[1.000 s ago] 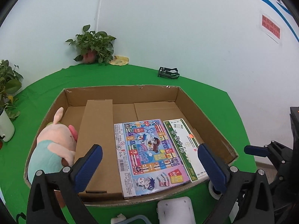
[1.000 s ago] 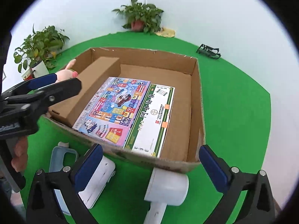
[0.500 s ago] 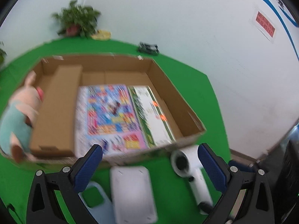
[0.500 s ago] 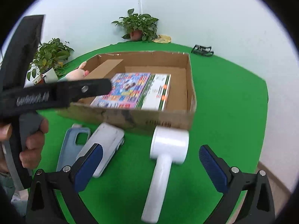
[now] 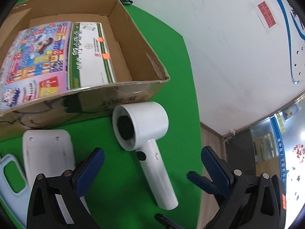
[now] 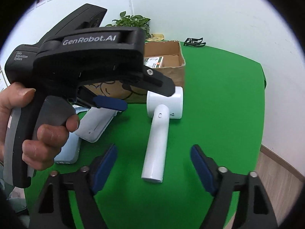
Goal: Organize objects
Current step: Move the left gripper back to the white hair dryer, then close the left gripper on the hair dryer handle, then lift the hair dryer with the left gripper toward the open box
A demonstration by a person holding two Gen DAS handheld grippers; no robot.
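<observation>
Green tabletop against a white wall. Cardboard box holds a colourful board-game box beside a green-and-white carton. White hair dryer lies just in front of the box wall, handle toward the cameras; a white flat device and a pale blue case lie to its left. Left gripper — jaws spread, empty — hangs over the dryer. Right gripper likewise gapes at the handle end, part of its view blocked by the left gripper's black body.

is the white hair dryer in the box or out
Out. The hair dryer lies flat on the green table, just outside the cardboard box.
</observation>
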